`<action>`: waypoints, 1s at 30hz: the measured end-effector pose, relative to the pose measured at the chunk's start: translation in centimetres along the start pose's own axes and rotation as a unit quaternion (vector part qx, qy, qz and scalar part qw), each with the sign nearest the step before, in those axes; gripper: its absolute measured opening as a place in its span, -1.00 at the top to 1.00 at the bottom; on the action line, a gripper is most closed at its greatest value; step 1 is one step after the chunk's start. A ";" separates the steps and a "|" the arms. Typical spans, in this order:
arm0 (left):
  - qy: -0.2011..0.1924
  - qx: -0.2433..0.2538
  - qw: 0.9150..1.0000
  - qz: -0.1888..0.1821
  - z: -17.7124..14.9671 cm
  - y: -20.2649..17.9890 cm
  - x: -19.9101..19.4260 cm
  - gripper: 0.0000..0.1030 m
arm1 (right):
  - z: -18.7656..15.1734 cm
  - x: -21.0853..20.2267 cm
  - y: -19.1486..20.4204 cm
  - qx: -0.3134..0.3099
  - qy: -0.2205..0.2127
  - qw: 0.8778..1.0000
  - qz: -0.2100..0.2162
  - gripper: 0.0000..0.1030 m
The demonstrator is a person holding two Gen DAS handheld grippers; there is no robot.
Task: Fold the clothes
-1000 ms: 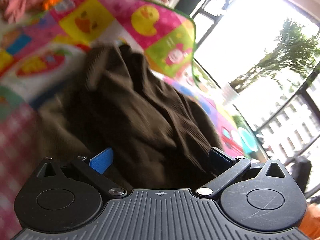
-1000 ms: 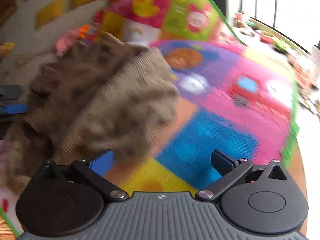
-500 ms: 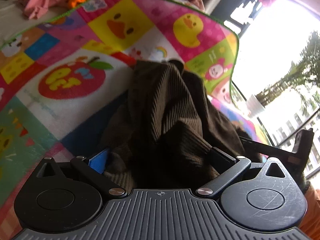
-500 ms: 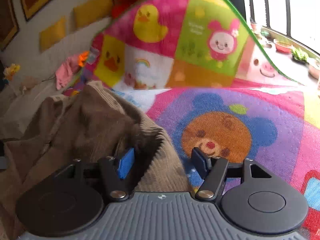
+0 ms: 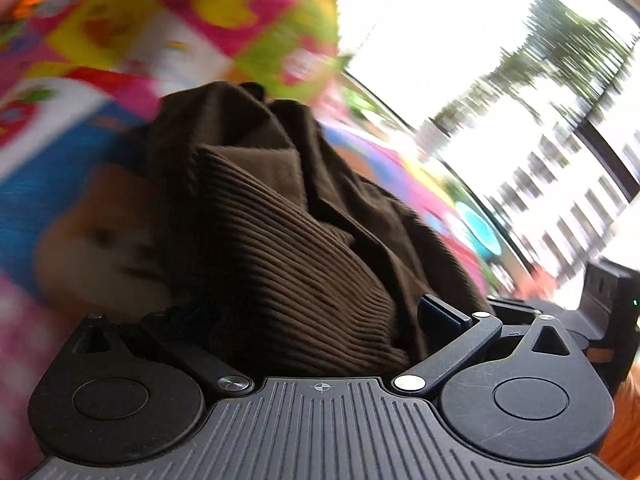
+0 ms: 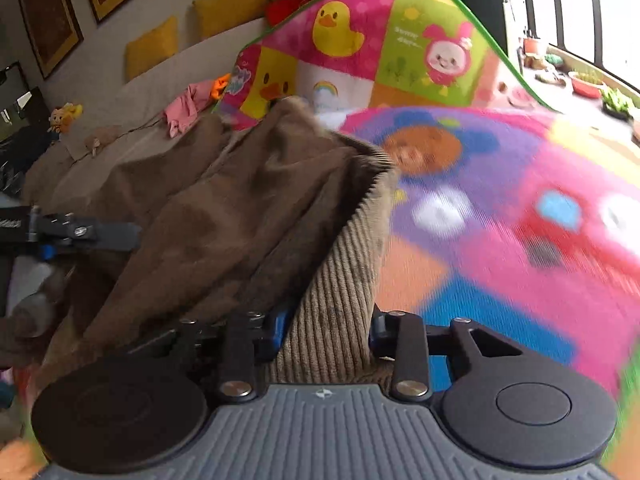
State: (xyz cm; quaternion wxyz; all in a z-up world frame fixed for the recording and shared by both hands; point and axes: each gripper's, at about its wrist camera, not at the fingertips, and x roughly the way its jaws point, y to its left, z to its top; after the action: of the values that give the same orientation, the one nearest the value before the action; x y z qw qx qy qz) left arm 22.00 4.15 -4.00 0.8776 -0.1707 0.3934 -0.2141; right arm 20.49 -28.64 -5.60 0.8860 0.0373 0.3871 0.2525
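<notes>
brown corduroy garment [image 5: 288, 240] bunched between the left tool's [image 5: 316, 316] spread fingers.

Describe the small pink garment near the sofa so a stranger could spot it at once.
Find the pale sofa along the wall under the yellow cushions. Just left of the colourful play mat's raised edge lies a crumpled pink garment, the only pink cloth there, unlike the brown corduroy.

Each wrist camera looked forward along its own tongs, close over the brown garment [image 5: 304, 240] and play mat [image 6: 500, 208], which both views shared.
</notes>
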 end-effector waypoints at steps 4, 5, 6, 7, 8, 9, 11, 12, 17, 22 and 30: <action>0.014 0.027 0.999 -0.017 -1.4 -2.8 0.0 -1.00 | -3.6 -4.2 -0.2 -0.025 -0.005 0.998 -0.057 0.35; 0.017 0.034 0.999 -0.022 -1.7 -3.5 -0.1 -1.00 | -4.1 -5.0 -0.3 -0.029 -0.009 0.996 -0.081 0.34; 0.021 0.041 0.999 -0.026 -2.1 -4.2 -0.1 -1.00 | -4.5 -6.0 -0.3 -0.030 -0.020 0.994 -0.101 0.33; 0.007 0.031 0.999 -0.021 -1.9 -4.0 -0.9 -1.00 | -4.6 -7.2 -0.3 -0.029 -0.036 0.992 -0.114 0.31; 0.003 0.032 0.999 -0.017 -1.8 -4.0 -1.1 -1.00 | -4.6 -8.4 -0.1 -0.027 -0.052 0.991 -0.118 0.27; 0.000 0.035 0.999 -0.014 -1.8 -4.0 -1.2 -1.00 | -4.6 -9.4 0.3 -0.027 -0.067 0.991 -0.114 0.25; -0.007 0.040 0.999 -0.006 -1.9 -4.0 -1.5 -1.00 | -4.5 -11.2 1.1 -0.025 -0.095 0.989 -0.106 0.07; -0.010 0.042 0.999 -0.002 -1.9 -4.1 -1.6 -0.99 | -4.4 -11.6 1.6 -0.025 -0.101 0.990 -0.094 0.02; -0.026 0.055 0.998 0.016 -1.9 -4.2 -2.2 -0.06 | -4.9 -11.1 5.1 -0.025 -0.078 0.997 0.004 -0.41; -0.043 0.068 0.996 0.035 -1.9 -4.3 -2.8 0.61 | -6.8 -7.6 10.6 -0.137 -0.031 0.989 0.045 0.01; -0.154 0.089 0.976 0.122 4.6 -1.0 -6.8 0.95 | 3.9 -9.0 4.8 -0.149 -0.163 0.968 -0.122 0.98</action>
State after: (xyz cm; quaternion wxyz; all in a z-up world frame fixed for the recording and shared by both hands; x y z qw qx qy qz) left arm 21.19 7.35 3.56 0.9589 -0.0736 0.2508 -0.1104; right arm 16.05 -28.25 4.36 0.9569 -0.1021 0.1971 0.1874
